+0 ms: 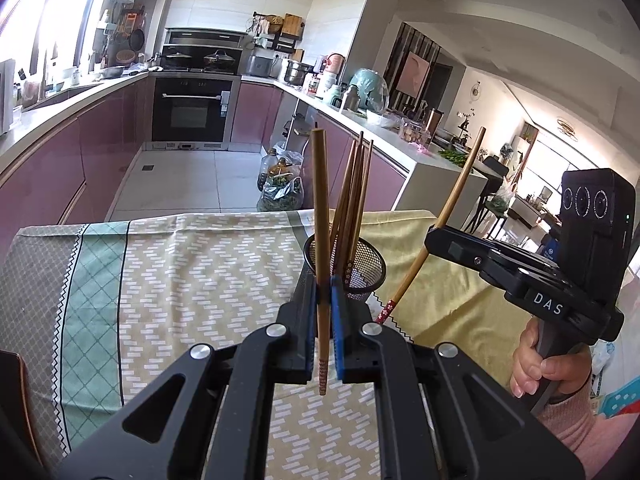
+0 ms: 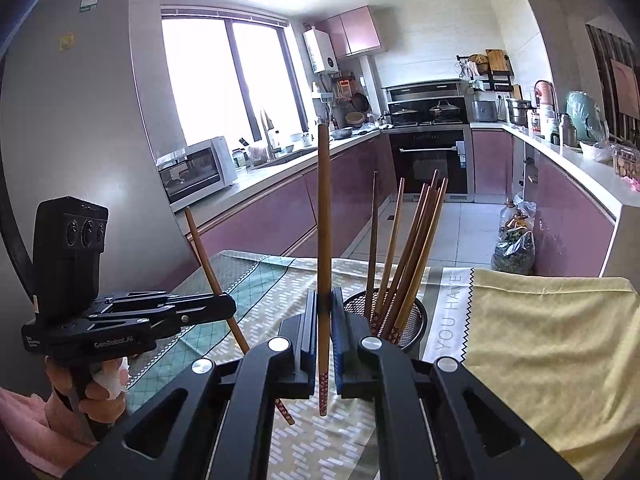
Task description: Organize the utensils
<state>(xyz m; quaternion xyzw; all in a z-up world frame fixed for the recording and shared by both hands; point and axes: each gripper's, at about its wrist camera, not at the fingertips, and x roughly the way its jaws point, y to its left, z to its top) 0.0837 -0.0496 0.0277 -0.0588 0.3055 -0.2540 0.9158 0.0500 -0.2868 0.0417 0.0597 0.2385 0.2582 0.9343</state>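
Between my left gripper jaws, nearest the lens, stands a long brown wooden chopstick with a patterned tip, pinched upright with its decorated end hanging below the blue pads; the jaws are closed down to the stick's width. Largest of what carries all this is the table spread with a patterned cloth of green, grey and beige panels, with a plain yellow cloth laid over its right side. Towards the far edge of that table, near the seam where the two cloths meet, sits the round black wire-mesh utensil holder. Several wooden chopsticks in the holder already stand there, leaning fanwise with their patterned ends down.

My right gripper likewise clamps a second upright wooden chopstick, jaws drawn in tight on it, just beside the holder's near-left rim.

I judge the sorting well along: most sticks are in, and two are in my jaws, not yet dropped. I see no loose utensils on the cloth, though my own frames hide the near part. What is left seems to be lowering these two into the holder.
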